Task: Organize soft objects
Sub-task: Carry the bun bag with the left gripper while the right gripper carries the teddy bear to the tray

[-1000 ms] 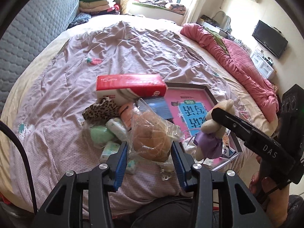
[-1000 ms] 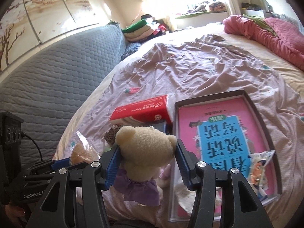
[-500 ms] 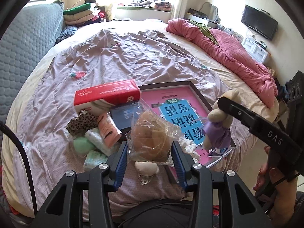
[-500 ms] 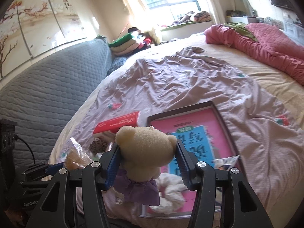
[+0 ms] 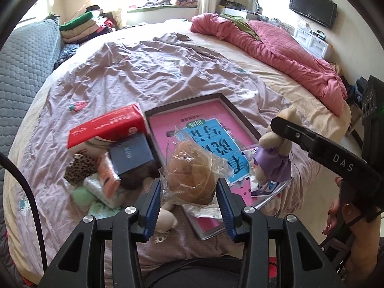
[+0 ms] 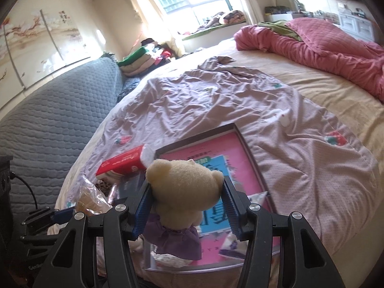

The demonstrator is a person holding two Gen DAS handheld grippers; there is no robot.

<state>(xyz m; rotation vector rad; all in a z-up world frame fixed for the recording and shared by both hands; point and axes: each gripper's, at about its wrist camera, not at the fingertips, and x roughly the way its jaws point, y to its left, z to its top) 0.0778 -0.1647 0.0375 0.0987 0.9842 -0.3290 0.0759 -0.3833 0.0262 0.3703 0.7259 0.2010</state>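
Note:
My left gripper (image 5: 189, 199) is shut on a bread roll in a clear plastic bag (image 5: 192, 170) and holds it above the near edge of the bed. My right gripper (image 6: 187, 204) is shut on a cream teddy bear in a purple dress (image 6: 182, 192), lifted above the pink book; the bear also shows in the left wrist view (image 5: 273, 156), with the right gripper (image 5: 288, 129) beside it. The bagged roll shows at the left of the right wrist view (image 6: 88, 199).
A dark-framed tray (image 5: 230, 105) holds a pink and blue book (image 5: 204, 134). A red tissue pack (image 5: 108, 127), dark blue box (image 5: 130, 153), leopard scrunchie (image 5: 80, 168) and small soft packs (image 5: 100, 187) lie left. A pink quilt (image 5: 276, 45) lies far right.
Both grippers have lifted and pulled back from the bed with the roll and the bear held; the pile and tray now sit lower and farther in view.

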